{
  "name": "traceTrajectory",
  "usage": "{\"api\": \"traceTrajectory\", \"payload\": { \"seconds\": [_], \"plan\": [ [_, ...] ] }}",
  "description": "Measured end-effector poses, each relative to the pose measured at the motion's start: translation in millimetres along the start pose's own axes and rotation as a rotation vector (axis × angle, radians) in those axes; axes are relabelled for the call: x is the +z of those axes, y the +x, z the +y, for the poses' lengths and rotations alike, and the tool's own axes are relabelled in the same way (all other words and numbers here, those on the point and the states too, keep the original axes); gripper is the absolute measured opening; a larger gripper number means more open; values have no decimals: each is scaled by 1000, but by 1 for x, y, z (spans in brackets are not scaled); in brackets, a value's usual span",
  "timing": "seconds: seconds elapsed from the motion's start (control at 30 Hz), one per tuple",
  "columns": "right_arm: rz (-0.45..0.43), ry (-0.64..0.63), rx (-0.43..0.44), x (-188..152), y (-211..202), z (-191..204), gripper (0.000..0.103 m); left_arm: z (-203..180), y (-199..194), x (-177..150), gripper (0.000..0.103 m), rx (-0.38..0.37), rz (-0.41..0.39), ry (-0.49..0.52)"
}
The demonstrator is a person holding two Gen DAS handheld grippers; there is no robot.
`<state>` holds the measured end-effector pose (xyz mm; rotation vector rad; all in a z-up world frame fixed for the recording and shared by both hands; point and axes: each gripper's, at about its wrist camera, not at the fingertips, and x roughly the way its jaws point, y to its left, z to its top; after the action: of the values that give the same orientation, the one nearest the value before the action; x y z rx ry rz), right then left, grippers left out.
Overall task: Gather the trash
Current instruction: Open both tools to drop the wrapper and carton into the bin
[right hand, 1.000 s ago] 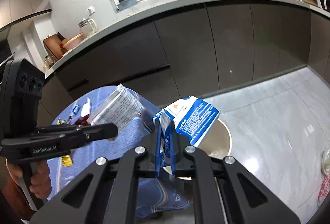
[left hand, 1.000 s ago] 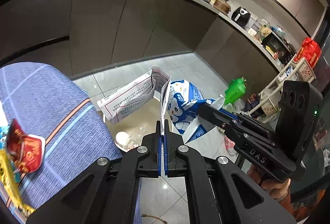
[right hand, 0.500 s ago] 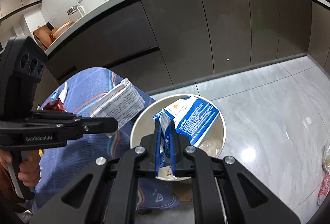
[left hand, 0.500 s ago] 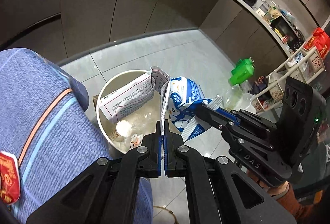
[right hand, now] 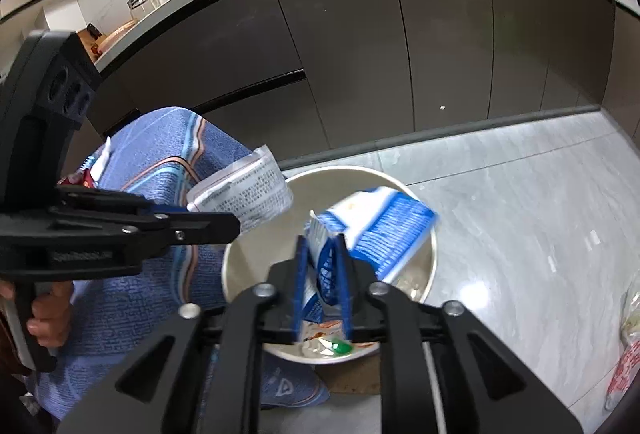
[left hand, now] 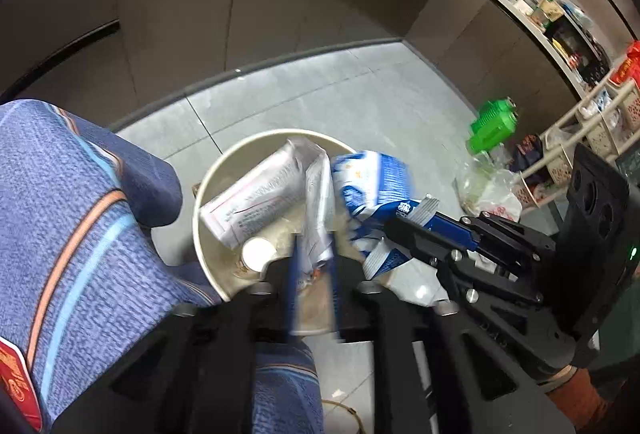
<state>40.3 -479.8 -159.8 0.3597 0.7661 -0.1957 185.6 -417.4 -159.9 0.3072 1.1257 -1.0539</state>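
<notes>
A round beige trash bin (left hand: 199, 210) stands on the grey floor with several scraps inside. My left gripper (left hand: 312, 250) hangs over its near rim. Its jaws are opening, and the flap of a white printed packet (left hand: 256, 198) sits loose between the pads, blurred, over the bin. My right gripper (right hand: 321, 250) is above the same bin (right hand: 434, 246), jaws opening too. A blue and white carton (right hand: 384, 230) is between its pads and tips into the bin. Each view shows the other gripper: the right gripper (left hand: 400, 230) and the left gripper (right hand: 228, 226).
A blue striped cloth (left hand: 80, 234) hangs close beside the bin on the left, with a red wrapper (left hand: 16, 386) on it. Dark cabinets (right hand: 440, 54) stand behind. A green bottle (left hand: 492, 122) and plastic bags (left hand: 488, 190) lie on the floor to the right.
Both grippers came down over the bin, then their jaws parted. The white packet and the blue carton, pinched tight before, now sit loose and blurred between the pads.
</notes>
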Motion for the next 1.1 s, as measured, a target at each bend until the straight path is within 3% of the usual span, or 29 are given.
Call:
{"api": "traceTrajectory", "payload": {
  "seconds": [0.1,0.17,0.33,0.4,0.47,0.5,0.6,1.1],
  "plan": [
    [-17,-18,-12,-2,-1,-1,50,3,-10,1,47,-1,-47,-15],
    [-21,-20,-9,-5,-3,-3,58,2,-16,3,59,14,-72,-18],
    [-11,-28,6,-11,-4,-3,62,-8,-26,4,71,34,-112,-17],
    [-15,-25,6,-12,-5,-2,75,-12,-30,3,85,63,-134,-6],
    [-21,-24,9,-12,-8,-1,84,-15,-34,2,92,91,-153,6],
    [-18,-22,13,-12,-8,-1,92,-15,-36,2,94,100,-160,10],
    [-27,-31,17,-11,-12,3,99,-15,-43,1,94,113,-177,6],
    [-31,-52,33,-3,-30,31,99,-3,-90,-21,94,161,-236,-46]
  ]
}}
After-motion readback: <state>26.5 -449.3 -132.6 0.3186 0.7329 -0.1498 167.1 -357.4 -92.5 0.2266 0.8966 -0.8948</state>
